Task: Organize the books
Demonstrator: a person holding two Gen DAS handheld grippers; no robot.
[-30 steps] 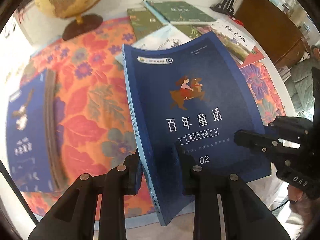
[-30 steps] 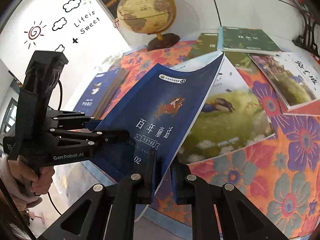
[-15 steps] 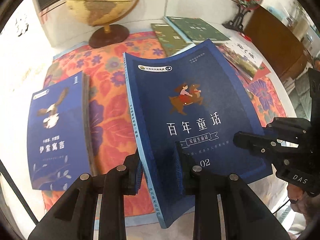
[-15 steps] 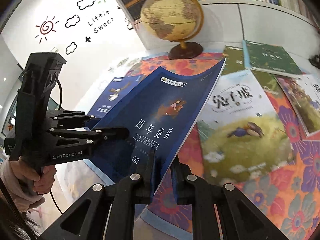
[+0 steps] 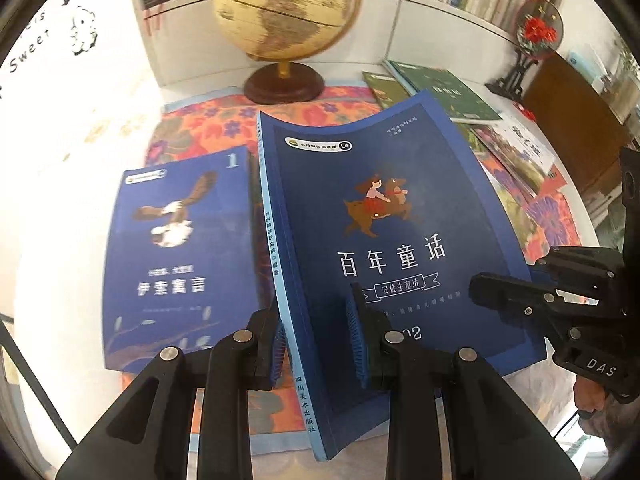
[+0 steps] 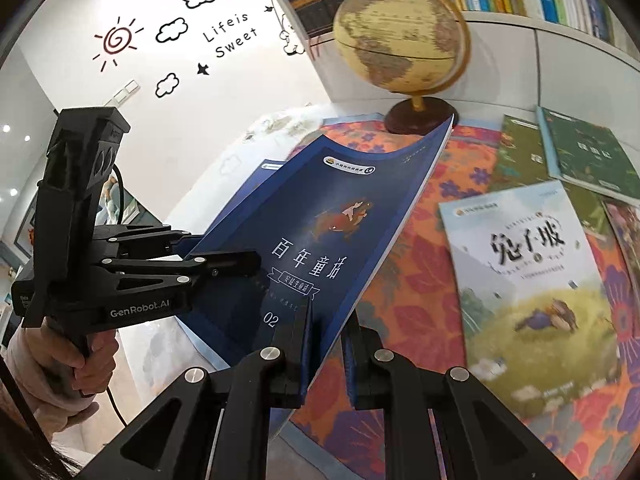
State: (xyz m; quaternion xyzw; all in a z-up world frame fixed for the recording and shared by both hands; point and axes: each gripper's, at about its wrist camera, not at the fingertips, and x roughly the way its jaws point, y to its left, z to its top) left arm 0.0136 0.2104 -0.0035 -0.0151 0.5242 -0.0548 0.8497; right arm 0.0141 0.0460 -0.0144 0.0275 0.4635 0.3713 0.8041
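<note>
Books under sort: dark blue paperback [image 5: 384, 240] is held aloft over the floral cloth [image 5: 208, 124], cover up. Left tool [image 5: 316, 344] is clamped on its spine-side bottom edge; right tool [image 6: 326, 354] is clamped on its open-side bottom corner. Second blue book [image 5: 176, 256] lies flat at 9 o'clock of it, just beside; green books [image 5: 444, 88] sit at 1 o'clock, globe [image 5: 284, 8] at 12. Top edge sags between corners, so judged light, limp, glossy, likely to slip. Best hold: near the spine, where the block is stiffest; support both lower corners.
</note>
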